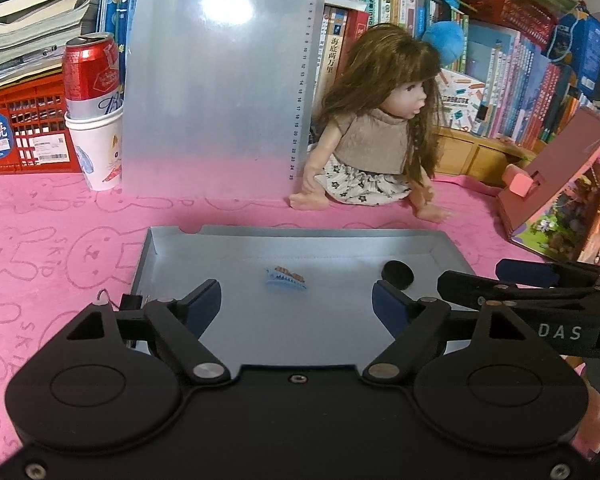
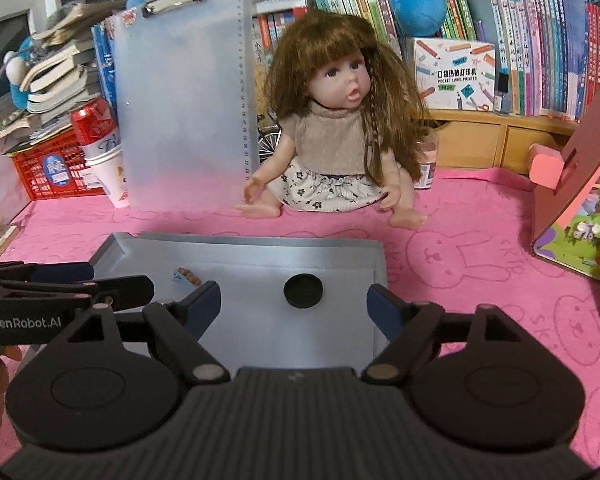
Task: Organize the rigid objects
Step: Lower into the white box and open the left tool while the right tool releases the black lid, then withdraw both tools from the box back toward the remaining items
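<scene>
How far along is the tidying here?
Two small things already lie in the grey tray: a black round cap and a blue hair clip. Both tongs, left and right, are open and empty. The doll and the can are still outside.

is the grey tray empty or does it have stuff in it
Not empty. The grey tray holds two things: a small blue hair clip and a round black cap, lying apart on its floor.

Plush pink cloth [image 1: 60, 232]; tray [image 1: 300, 236] perhaps matt card.
</scene>
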Motion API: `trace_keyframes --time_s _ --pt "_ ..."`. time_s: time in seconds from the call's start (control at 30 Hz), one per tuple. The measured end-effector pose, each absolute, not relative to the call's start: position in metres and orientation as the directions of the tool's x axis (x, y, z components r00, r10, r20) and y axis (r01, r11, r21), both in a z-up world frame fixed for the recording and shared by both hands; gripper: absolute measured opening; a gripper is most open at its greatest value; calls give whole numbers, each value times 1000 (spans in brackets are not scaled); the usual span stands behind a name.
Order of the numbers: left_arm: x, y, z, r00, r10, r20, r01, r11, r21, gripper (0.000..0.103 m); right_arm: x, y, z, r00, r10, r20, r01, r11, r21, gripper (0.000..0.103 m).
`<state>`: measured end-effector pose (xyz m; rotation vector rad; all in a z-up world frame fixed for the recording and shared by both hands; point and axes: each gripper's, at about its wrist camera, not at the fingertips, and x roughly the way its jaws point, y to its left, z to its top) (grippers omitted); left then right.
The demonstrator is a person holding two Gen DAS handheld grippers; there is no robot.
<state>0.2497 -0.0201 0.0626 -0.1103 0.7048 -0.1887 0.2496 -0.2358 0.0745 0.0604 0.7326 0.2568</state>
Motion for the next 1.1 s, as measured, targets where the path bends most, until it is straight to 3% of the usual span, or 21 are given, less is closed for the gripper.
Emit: trace_keyframes --time_s 1.1 --pt "121 -6 63 728 -298 -617 231 954 -189 83 121 -245 72 733 361 -576 -323 931 172 93"
